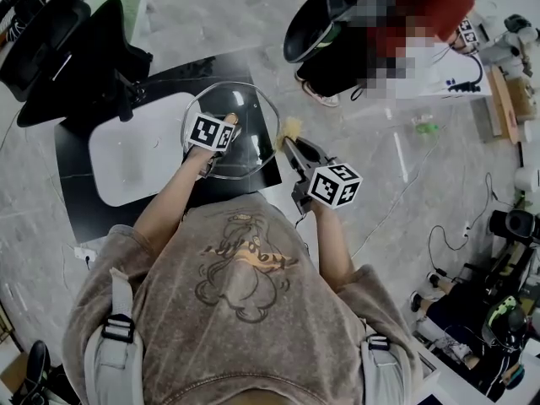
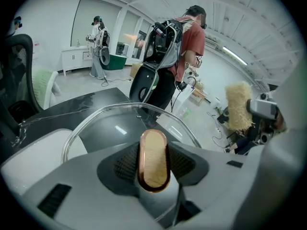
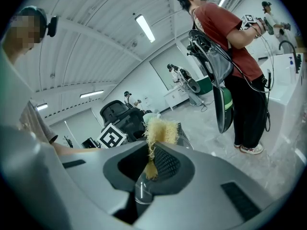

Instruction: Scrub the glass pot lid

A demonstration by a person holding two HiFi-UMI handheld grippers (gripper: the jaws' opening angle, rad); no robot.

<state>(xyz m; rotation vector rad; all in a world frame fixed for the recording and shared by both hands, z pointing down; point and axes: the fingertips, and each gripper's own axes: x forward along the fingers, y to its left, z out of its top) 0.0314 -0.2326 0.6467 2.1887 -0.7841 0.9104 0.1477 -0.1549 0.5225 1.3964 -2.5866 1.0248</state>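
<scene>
One black counter (image 1: pixel 72 154) is seen at the left, and one white basin (image 1: pixel 126 163) is set into it. Beyond it black chairs (image 1: pixel 51 49) are parked; their number cannot be told.

Two tongs are held, one in each hand, and one marker cube is carried on each, printed with black-and-white squares. The left tongs (image 1: pixel 228 125) are closed on the one knob (image 2: pixel 153 159) of the lid (image 1: pixel 253 133). The knob is an upright oval, tan with a coppery rim, and it is pinched between the ribbed pads.

One lid is counted: round, of clear glass, with a bright rim through which the dark counter shows. It is held tilted over the right end of the basin and the counter; whether it touches them cannot be told.

Just right of the lid's rim, one scrubber (image 1: pixel 291 128), a pale yellow bundle of frayed fibres, is clamped in the right tongs (image 1: pixel 291 146), its tuft standing out past the tips.

Two bystanders are seen in the left gripper view: one far off (image 2: pixel 98 47) and one nearer, in a red shirt (image 2: pixel 189 37).
</scene>
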